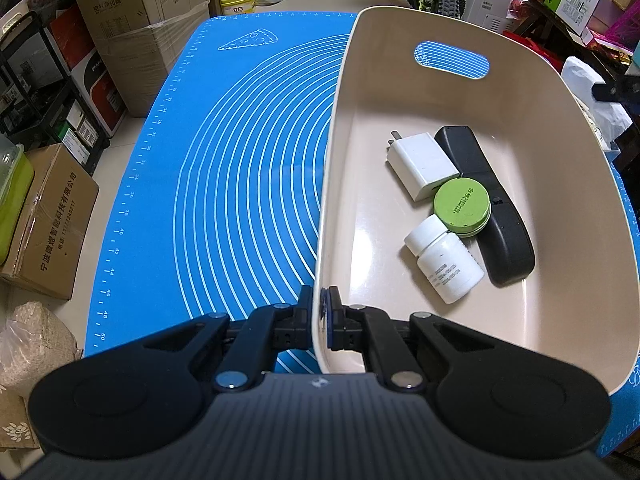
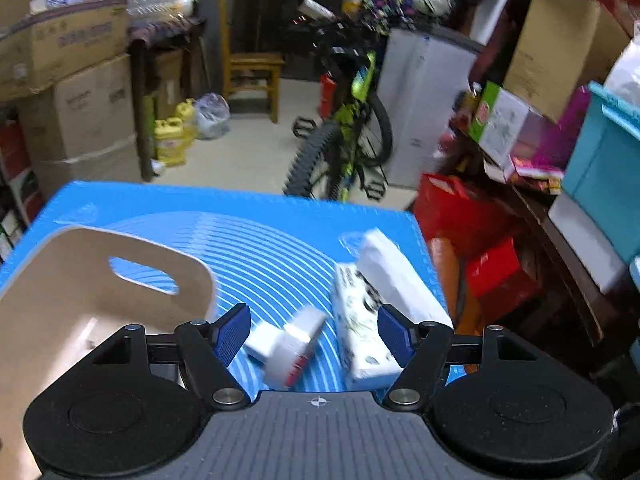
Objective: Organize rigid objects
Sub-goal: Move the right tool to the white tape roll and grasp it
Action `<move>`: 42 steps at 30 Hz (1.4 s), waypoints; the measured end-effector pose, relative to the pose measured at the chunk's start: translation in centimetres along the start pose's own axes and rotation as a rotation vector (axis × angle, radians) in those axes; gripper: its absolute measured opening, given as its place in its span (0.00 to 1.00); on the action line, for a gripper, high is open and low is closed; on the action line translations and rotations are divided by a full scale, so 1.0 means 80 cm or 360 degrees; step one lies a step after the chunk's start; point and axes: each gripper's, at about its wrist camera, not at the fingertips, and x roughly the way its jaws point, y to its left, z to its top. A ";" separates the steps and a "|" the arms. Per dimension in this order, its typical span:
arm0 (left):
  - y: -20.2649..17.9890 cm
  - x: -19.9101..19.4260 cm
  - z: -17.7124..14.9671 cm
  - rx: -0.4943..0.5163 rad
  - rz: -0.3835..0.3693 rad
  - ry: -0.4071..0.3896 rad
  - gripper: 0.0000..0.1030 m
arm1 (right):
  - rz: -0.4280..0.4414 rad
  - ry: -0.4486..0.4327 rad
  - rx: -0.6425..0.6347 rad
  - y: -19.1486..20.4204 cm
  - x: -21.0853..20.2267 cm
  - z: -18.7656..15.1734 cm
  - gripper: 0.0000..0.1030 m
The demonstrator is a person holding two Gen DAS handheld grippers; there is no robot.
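A beige bin (image 1: 460, 32) stands on the blue mat (image 1: 240, 160). My left gripper (image 1: 322, 312) is shut on the bin's near left wall. In the bin lie a white charger (image 1: 422, 164), a black remote (image 1: 496, 216), a green round tin (image 1: 462, 208) and a white pill bottle (image 1: 444, 258). My right gripper (image 2: 314, 332) is open above the mat, right of the bin (image 2: 80, 280). Below its jaws lie a white bottle with a red label (image 2: 286, 346), a patterned white box (image 2: 362, 328) and a white pack (image 2: 396, 276).
The mat (image 2: 240, 240) covers a table with its edges close on all sides. Cardboard boxes (image 1: 132, 20) are stacked on the left, a bicycle (image 2: 348, 128) stands beyond the table, and cluttered shelves (image 2: 540, 140) stand on the right.
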 end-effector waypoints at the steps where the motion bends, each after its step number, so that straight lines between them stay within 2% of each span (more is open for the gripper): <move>1: -0.001 0.000 0.000 0.0001 0.0000 0.0000 0.08 | 0.0005 0.0020 0.0022 -0.004 0.010 -0.002 0.73; 7: -0.001 0.000 0.000 0.0000 0.0000 0.0000 0.08 | 0.0091 0.0059 0.0122 -0.008 0.045 -0.013 0.73; 11: -0.001 0.000 -0.001 0.0002 0.0002 -0.0001 0.08 | 0.0088 0.0111 0.0117 -0.001 0.067 -0.018 0.73; 16: -0.001 0.000 -0.001 0.0002 0.0001 -0.0001 0.08 | 0.0108 0.0140 0.0254 -0.008 0.076 -0.019 0.71; 29: -0.001 0.000 -0.001 0.0002 0.0001 -0.0001 0.08 | 0.0187 0.0242 0.0415 -0.023 0.089 -0.020 0.69; 31: -0.001 0.000 -0.001 0.0002 0.0001 -0.0001 0.08 | 0.0170 0.0268 0.0422 -0.028 0.092 -0.021 0.62; 36: -0.001 0.000 -0.001 0.0002 0.0002 -0.0001 0.08 | 0.0174 0.0316 0.0461 -0.039 0.099 -0.029 0.57; 37: -0.001 0.000 -0.001 0.0003 0.0002 -0.0001 0.08 | 0.0180 0.0324 0.0465 -0.039 0.101 -0.029 0.49; 38: -0.001 0.000 -0.001 0.0002 0.0002 -0.0001 0.08 | 0.0186 0.0336 0.0467 -0.040 0.103 -0.030 0.46; 39: -0.001 0.000 -0.001 0.0002 0.0001 -0.0001 0.08 | 0.0195 0.0349 0.0467 -0.040 0.105 -0.031 0.36; 40: -0.001 0.000 -0.001 0.0001 0.0001 -0.0001 0.08 | 0.0204 0.0360 0.0466 -0.038 0.107 -0.032 0.30; 42: -0.001 0.000 -0.001 0.0003 0.0001 -0.0001 0.08 | 0.0214 0.0352 0.0464 -0.037 0.106 -0.033 0.29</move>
